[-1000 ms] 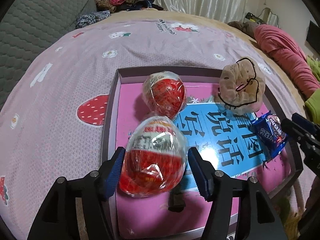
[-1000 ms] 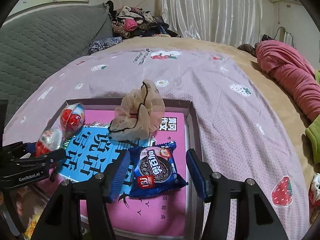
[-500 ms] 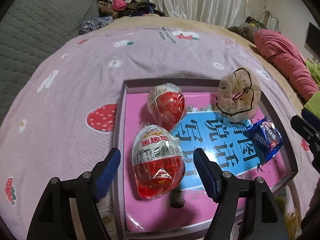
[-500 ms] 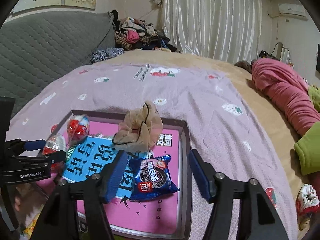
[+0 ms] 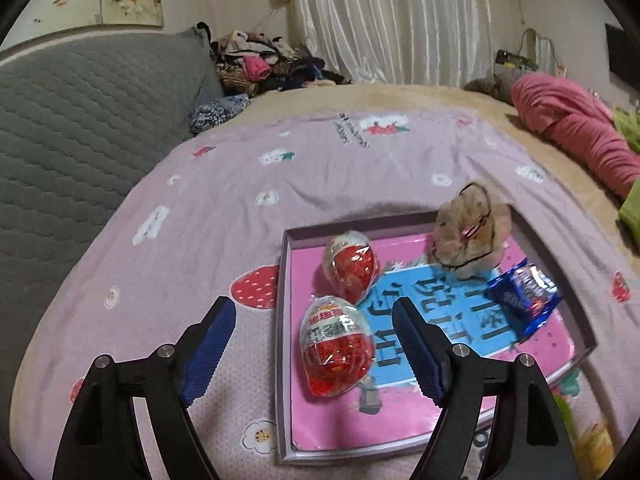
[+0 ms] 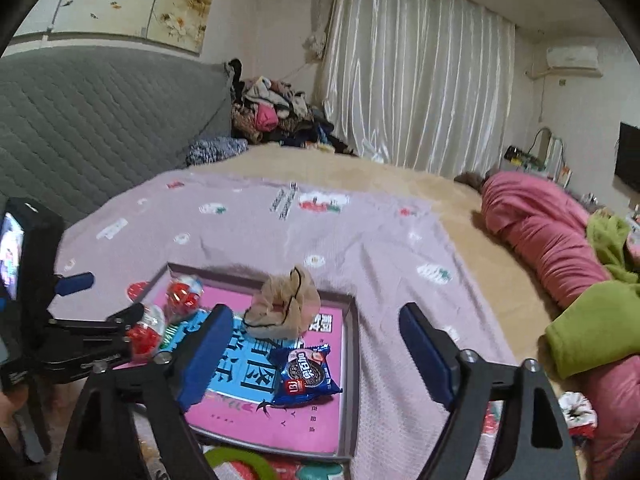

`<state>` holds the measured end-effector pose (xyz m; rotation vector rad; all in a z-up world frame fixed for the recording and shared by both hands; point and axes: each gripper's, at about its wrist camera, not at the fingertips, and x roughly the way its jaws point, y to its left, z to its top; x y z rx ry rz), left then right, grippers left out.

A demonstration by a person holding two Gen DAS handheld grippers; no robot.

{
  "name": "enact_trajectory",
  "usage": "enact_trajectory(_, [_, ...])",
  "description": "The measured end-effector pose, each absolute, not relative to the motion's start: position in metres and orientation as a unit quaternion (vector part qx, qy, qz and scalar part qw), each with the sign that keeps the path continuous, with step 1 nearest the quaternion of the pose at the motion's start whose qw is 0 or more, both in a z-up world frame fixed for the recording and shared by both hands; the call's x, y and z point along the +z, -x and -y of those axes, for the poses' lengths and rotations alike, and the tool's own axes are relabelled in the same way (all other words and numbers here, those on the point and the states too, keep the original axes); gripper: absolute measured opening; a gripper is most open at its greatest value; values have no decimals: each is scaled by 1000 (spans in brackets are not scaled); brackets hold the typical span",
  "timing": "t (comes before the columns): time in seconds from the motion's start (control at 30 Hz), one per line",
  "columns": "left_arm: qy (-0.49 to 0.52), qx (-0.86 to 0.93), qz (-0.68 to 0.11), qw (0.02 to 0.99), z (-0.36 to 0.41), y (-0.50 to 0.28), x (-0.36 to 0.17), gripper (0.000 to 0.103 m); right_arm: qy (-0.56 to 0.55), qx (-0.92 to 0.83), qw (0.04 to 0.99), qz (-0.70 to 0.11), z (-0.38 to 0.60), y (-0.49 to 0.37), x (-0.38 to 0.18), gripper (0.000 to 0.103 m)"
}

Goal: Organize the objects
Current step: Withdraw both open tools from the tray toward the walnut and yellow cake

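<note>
- The near egg [image 5: 338,348] has been released by the left gripper [image 5: 314,350]; its opening jaws are empty.
- The cookie packet [image 6: 306,374], released inside the tray [image 6: 352,344], is cleared by the right gripper [image 6: 316,360], opening, empty.
- Sorting looks largely done.

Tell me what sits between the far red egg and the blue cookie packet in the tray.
The beige hair scrunchie, toward the tray's back edge, plus bare blue print nearer; clearest in the left wrist view.

A bed [image 5: 224,216] under a lilac strawberry-print sheet [image 6: 360,240] carries a shallow box lid [image 5: 282,320], a rolled pink blanket [image 6: 552,240] and green cloth [image 6: 592,320] along its right side.
</note>
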<state>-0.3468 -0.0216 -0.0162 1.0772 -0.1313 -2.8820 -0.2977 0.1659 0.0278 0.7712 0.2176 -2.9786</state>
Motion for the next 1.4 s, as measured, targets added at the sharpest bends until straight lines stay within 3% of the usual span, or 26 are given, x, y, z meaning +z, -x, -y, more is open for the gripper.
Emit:
enact_trajectory(0.33, [-341, -940, 2, 21, 28, 311, 23, 82, -237, -969, 60, -34, -176, 245, 84, 97])
enact_trajectory(0.83, [-322, -947, 4, 24, 24, 206, 102, 84, -238, -970, 57, 0, -197, 171, 121, 98])
enact_trajectory(1.4, [-325, -945, -7, 18, 34, 119, 97, 85, -245, -967, 72, -15, -191, 115, 115, 99])
